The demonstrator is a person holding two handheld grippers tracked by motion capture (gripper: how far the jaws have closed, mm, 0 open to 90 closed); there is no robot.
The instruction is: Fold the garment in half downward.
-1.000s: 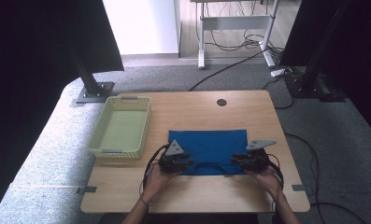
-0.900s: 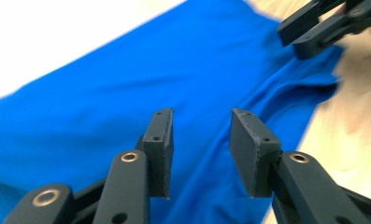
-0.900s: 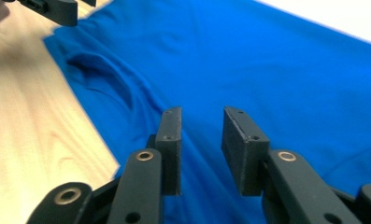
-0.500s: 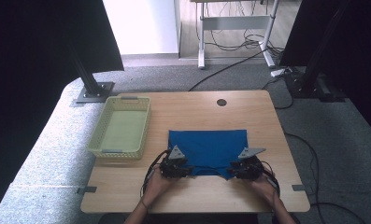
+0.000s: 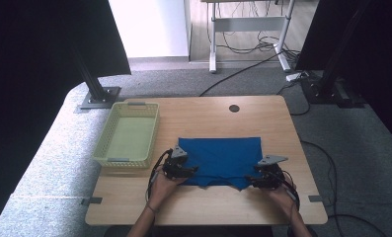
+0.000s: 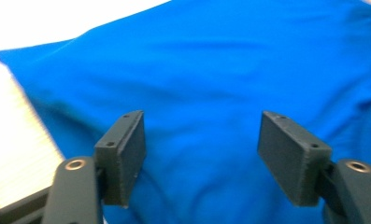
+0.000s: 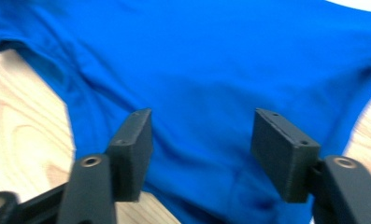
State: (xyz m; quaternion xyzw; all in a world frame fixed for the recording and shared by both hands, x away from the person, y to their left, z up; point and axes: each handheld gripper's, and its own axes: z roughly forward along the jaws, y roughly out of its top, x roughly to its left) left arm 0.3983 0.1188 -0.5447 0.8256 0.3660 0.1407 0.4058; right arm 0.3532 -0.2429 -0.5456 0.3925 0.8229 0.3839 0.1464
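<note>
blue cloth [image 5: 220, 157] lies between both spread grippers' fingers [image 6: 122, 154].

A pale green basket [image 5: 128, 134] sits near the table's [image 5: 208, 111] left edge, a dark round hole [image 5: 234, 108] near its far edge.

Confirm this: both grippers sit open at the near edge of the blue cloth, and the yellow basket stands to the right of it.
One thing is wrong. The high view shows the yellow basket left of the blue cloth, not right. The left gripper and right gripper are indeed open at its near edge.
</note>
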